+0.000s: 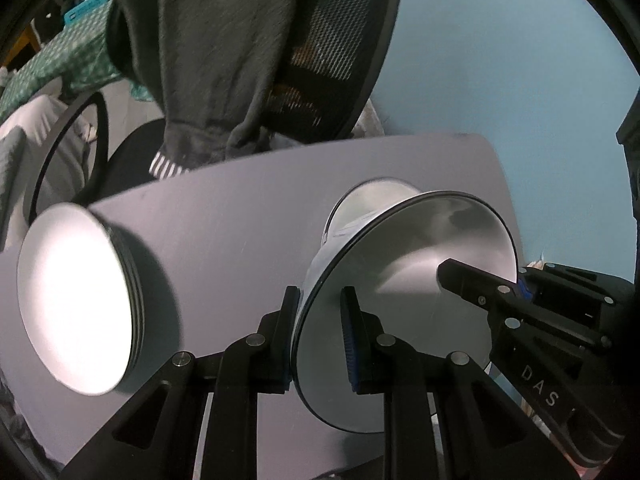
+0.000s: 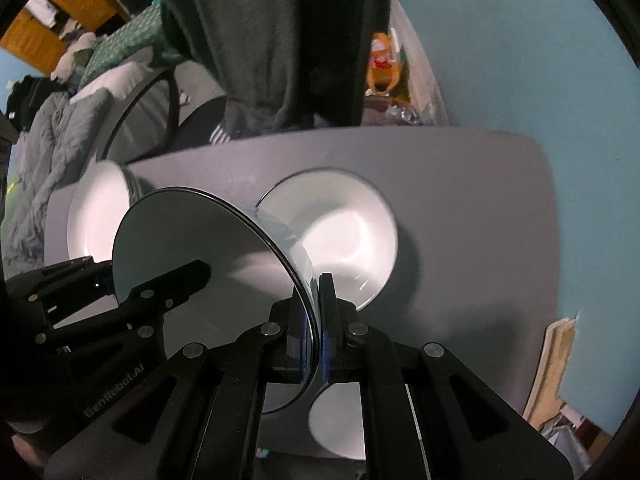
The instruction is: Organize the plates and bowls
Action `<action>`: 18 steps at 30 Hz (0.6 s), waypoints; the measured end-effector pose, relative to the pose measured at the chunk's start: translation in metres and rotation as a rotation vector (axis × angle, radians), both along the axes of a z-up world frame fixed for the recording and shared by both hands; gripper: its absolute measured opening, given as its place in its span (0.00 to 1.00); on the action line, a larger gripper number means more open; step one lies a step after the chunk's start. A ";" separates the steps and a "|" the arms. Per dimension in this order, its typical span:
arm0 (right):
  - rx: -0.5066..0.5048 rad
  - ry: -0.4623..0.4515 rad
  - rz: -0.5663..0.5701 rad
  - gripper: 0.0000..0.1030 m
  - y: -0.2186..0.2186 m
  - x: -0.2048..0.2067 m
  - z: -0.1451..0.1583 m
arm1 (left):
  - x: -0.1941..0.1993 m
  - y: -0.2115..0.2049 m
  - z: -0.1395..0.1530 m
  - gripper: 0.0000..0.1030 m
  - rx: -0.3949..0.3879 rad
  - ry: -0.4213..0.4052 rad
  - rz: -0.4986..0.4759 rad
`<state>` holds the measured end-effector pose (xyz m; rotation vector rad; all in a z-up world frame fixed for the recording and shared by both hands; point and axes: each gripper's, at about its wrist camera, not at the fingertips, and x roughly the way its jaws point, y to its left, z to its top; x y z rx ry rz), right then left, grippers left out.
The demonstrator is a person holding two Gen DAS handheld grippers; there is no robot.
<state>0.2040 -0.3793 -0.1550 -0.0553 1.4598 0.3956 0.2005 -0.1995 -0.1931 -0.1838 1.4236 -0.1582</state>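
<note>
Plates (image 1: 76,300) sit stacked at the table's (image 1: 224,216) left end. My left gripper (image 1: 320,336) pinches one rim of a white bowl (image 1: 420,264) raised over the middle, my right gripper (image 2: 316,332) clamps the opposite rim. Below it another bowl (image 2: 340,232) rests on the table.

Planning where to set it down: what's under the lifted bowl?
A second white bowl sits on the grey table just beyond the held bowl, which hides its near edge.
</note>
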 end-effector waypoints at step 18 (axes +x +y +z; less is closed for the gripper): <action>-0.022 0.060 -0.033 0.06 -0.029 0.033 -0.029 | 0.029 -0.030 -0.026 0.20 0.051 0.042 -0.047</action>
